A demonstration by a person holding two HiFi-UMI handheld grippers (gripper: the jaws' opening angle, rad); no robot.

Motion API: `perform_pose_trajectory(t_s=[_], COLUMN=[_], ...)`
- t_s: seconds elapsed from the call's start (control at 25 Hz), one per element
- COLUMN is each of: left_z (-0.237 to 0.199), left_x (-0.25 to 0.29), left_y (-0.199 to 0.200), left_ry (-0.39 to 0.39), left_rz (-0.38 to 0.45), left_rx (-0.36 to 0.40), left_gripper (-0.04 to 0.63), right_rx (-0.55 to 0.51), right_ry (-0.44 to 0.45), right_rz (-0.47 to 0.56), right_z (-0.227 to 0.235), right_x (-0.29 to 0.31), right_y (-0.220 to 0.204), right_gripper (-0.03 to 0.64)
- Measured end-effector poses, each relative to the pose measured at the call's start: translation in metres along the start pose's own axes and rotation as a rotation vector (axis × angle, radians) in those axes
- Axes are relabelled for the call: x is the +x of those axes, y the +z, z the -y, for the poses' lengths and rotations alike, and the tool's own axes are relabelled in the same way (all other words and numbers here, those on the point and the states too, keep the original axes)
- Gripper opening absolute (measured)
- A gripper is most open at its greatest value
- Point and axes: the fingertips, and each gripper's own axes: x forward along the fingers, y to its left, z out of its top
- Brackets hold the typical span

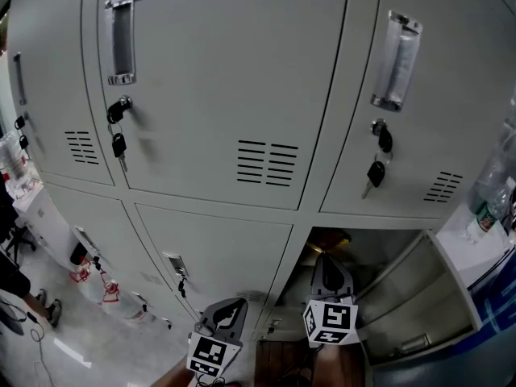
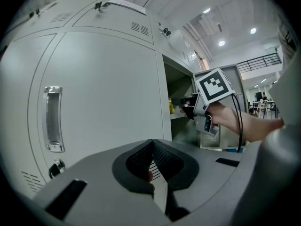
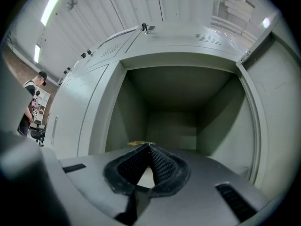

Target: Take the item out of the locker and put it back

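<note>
The lower locker [image 1: 384, 258] stands open, its door [image 1: 423, 301] swung out to the right. A small yellow item [image 1: 336, 236] lies inside on the locker floor. My right gripper [image 1: 326, 258] points into the opening with its jaws shut, and the yellow item [image 3: 137, 143] peeks out just past its tips [image 3: 149, 146]. Whether they touch I cannot tell. My left gripper [image 1: 232, 305] hangs to the left, before a closed locker door [image 2: 103, 102], jaws shut [image 2: 152, 147] with nothing in them. From there the right gripper's marker cube [image 2: 214, 84] and the yellow item [image 2: 171, 106] show.
Closed grey lockers fill the wall, with keys [image 1: 118, 144] [image 1: 376, 172] hanging from their locks. A clear water bottle [image 1: 490, 193] stands on a ledge at the right. A person's legs [image 1: 18, 285] are at the far left; another person [image 3: 33, 108] stands by distant tables.
</note>
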Motion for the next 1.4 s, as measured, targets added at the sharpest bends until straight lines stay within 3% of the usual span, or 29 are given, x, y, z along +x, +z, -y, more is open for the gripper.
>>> perform_pose_trajectory(t_s=[0.4,0.92,1.0,1.08,1.4], left_z=[-0.003,-0.010,-0.011,-0.011,-0.013], left_x=[0.000,-0.001,0.000,0.001,0.000], left_y=[-0.007,-0.012,-0.011,-0.012,-0.012], left_ry=[0.001,0.004,0.005,0.006,0.003], left_rz=[-0.018,-0.024,-0.023,-0.025,-0.023], left_rx=[0.002,-0.006,-0.007,-0.009,-0.012], left_gripper=[0.021,0.021,0.021,0.021,0.021], right_rx=[0.013,0.030,0.045,0.049,0.045], right_ry=[-0.007,-0.013,0.013,0.010,0.005], right_rz=[-0.062,-0.056,-0.056,-0.053,-0.059], right_z=[-0.001,-0.006,-0.010,-0.009,-0.008], right_x=[0.003,0.003,0.004,0.006,0.007], right_y=[-0.033,-0.035,-0.035,-0.036,-0.035], right_gripper=[0.017,0.021,0.191,0.231,0.258])
